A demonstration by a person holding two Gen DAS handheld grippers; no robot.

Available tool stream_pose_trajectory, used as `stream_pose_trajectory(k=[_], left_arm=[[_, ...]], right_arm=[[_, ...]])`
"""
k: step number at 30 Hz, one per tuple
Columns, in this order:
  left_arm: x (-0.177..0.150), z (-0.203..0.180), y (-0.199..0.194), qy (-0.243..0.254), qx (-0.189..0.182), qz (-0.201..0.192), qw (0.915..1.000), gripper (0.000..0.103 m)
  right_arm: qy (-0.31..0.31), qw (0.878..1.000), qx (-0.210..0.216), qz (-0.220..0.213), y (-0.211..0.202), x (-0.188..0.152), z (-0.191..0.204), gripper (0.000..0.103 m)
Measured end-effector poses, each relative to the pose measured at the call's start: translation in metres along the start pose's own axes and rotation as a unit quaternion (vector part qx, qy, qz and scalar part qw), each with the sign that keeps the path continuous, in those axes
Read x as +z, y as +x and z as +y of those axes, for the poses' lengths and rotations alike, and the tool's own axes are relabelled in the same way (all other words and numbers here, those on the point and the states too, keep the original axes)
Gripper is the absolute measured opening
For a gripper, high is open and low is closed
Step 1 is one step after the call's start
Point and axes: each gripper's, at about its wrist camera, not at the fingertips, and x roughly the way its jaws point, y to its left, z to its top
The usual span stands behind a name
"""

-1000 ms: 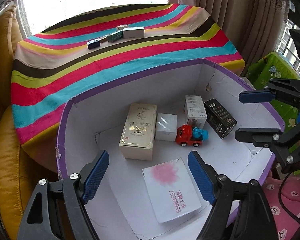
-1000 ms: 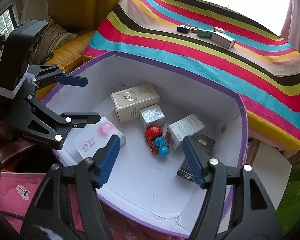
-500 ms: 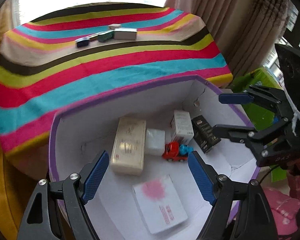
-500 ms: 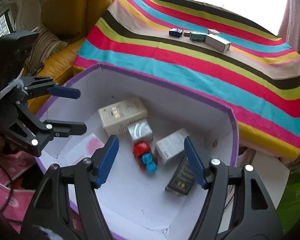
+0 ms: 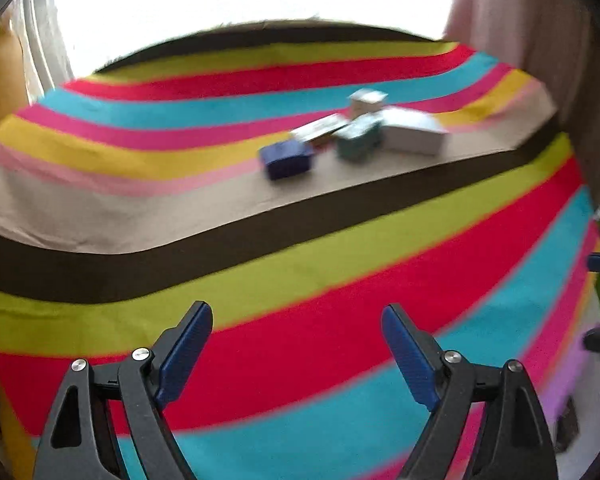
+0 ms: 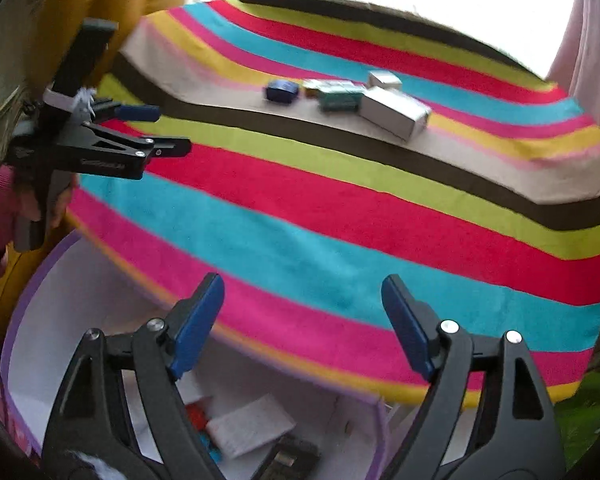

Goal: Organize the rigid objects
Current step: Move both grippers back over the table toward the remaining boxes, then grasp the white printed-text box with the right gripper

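Several small boxes lie in a cluster far across the striped tablecloth (image 5: 300,272): a dark blue box (image 5: 286,159), a teal box (image 5: 358,138), a white box (image 5: 414,134) and a small white cube (image 5: 367,101). They also show in the right wrist view: the blue box (image 6: 282,91), the teal box (image 6: 338,98) and the white box (image 6: 396,112). My left gripper (image 5: 296,344) is open and empty above the cloth. My right gripper (image 6: 302,316) is open and empty over the purple-rimmed white bin (image 6: 60,304), which holds several boxes and a red toy car (image 6: 198,416).
A yellow sofa (image 6: 100,4) stands left of the table. Curtains (image 5: 540,40) hang at the right. The left gripper shows in the right wrist view (image 6: 156,130) at the table's left edge. The bin's rim (image 5: 560,384) sits at the near right.
Both grippers have lifted out of the bin and moved forward over the table, toward the cluster of boxes. Both stay open and empty.
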Motion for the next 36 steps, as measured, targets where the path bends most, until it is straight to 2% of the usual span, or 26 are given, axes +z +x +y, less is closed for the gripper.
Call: stream_pose_trajectory(k=[4,8,9,10,13,15,21,31,36], left_arm=[[0.012,0.021,0.036,-0.001,0.024,0.008,0.9997,0.088],[0.022,0.044,0.058,-0.042,0.007,-0.012,0.999,0.091],[0.024,0.047,0.06,-0.048,0.012,-0.018,0.9986,0.093],[0.026,0.049,0.063,-0.051,0.014,-0.019,0.9984,0.101],[0.031,0.046,0.069,-0.049,0.013,-0.011,0.9986,0.103],[0.03,0.047,0.069,-0.053,0.012,-0.011,0.9984,0.103],[0.03,0.048,0.067,-0.063,0.016,-0.013,0.9978,0.103],[0.026,0.037,0.065,-0.072,0.02,-0.013,0.9971,0.103],[0.026,0.035,0.065,-0.071,0.02,-0.013,0.9972,0.103]], right_arm=[[0.028,1.0,0.001,-0.002,0.027,0.021,-0.038,0.083],[0.097,0.995,0.011,0.005,0.062,0.044,-0.088,0.083],[0.115,0.993,0.012,0.007,0.075,0.05,-0.101,0.083],[0.124,0.992,0.011,0.009,0.083,0.053,-0.108,0.083],[0.131,0.991,-0.004,0.021,0.117,0.068,-0.13,0.084],[0.116,0.993,-0.02,-0.001,0.126,0.079,-0.137,0.085],[0.064,0.996,-0.06,-0.018,0.155,0.105,-0.143,0.098],[0.014,1.0,-0.018,-0.019,0.188,0.153,-0.138,0.098],[-0.029,0.999,0.03,-0.015,0.183,0.149,-0.109,0.096]])
